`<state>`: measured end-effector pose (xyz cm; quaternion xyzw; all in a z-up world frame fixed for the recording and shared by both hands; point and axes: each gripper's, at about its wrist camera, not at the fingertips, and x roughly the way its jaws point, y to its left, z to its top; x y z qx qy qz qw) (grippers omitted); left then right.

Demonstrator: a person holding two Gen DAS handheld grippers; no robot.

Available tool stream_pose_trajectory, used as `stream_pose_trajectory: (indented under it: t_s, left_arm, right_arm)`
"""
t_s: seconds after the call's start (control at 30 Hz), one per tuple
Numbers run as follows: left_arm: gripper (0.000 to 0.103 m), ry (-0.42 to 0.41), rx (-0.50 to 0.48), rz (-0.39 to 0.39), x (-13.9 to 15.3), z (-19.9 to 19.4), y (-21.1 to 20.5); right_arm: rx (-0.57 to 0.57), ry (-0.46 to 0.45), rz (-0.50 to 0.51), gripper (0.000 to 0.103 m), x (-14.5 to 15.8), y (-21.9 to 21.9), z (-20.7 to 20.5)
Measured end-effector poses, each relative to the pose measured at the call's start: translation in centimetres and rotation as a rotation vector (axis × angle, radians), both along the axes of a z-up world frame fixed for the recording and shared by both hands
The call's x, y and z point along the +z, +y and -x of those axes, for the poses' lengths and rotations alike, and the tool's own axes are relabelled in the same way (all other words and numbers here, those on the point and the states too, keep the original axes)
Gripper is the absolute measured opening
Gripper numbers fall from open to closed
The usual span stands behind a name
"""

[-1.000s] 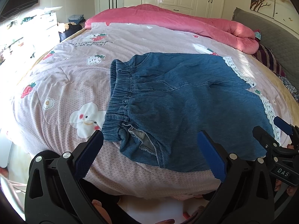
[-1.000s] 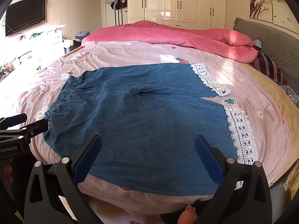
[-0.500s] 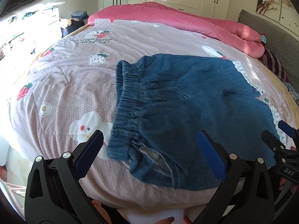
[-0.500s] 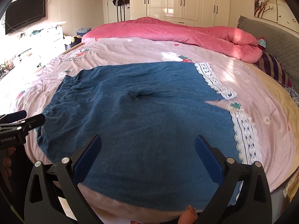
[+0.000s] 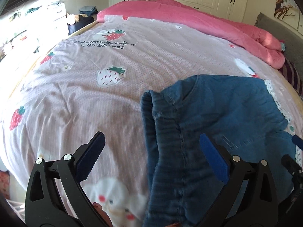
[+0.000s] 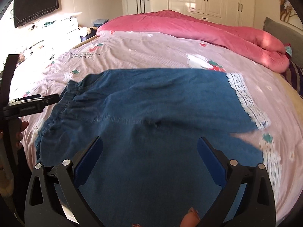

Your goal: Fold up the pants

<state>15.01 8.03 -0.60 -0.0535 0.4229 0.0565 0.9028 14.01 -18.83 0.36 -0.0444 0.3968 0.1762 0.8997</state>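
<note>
Blue denim pants [image 6: 151, 117] with white lace hems [image 6: 246, 98] lie flat on the bed, waistband to the left. In the left wrist view the elastic waistband [image 5: 166, 143] runs up between my fingers. My left gripper [image 5: 151, 155] is open, close above the waistband's near end. My right gripper [image 6: 149, 155] is open and empty, low over the middle of the near pant leg. The left gripper also shows at the left edge of the right wrist view [image 6: 30, 104], beside the waistband.
The bed has a pink strawberry-print sheet [image 5: 94, 98]. A rolled pink duvet [image 6: 189, 28] lies along the far side. A striped pillow [image 6: 293, 77] and grey headboard [image 6: 284, 32] are at right. White wardrobes and a wall TV [image 6: 36, 5] stand beyond.
Both grippers have moved forward and down toward the pants. The left one now straddles the waistband, the right one hovers low over the near leg. Both stay open.
</note>
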Motion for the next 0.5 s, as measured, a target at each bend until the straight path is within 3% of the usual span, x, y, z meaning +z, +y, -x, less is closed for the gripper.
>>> stream_pose_trajectory:
  t_s: [0.17,0.37,0.5]
  left_arm:
    - [0.094,0.028,-0.045,0.044,-0.8,-3.8,0.6]
    - [0.091,0.048,-0.083,-0.012,-2.0,-6.7,0.4]
    - [0.048,0.048,-0.119,0.041,-2.8,-7.6,0.7]
  right_arm:
    - [-0.001,0.009,0.02,0.099,-0.1,0.8,-3.8]
    - [0.082,0.031,0.051,0.099,0.2,3.0,-8.3]
    - [0.154,0.064,0.047,0.099,0.3,4.6,-11.6]
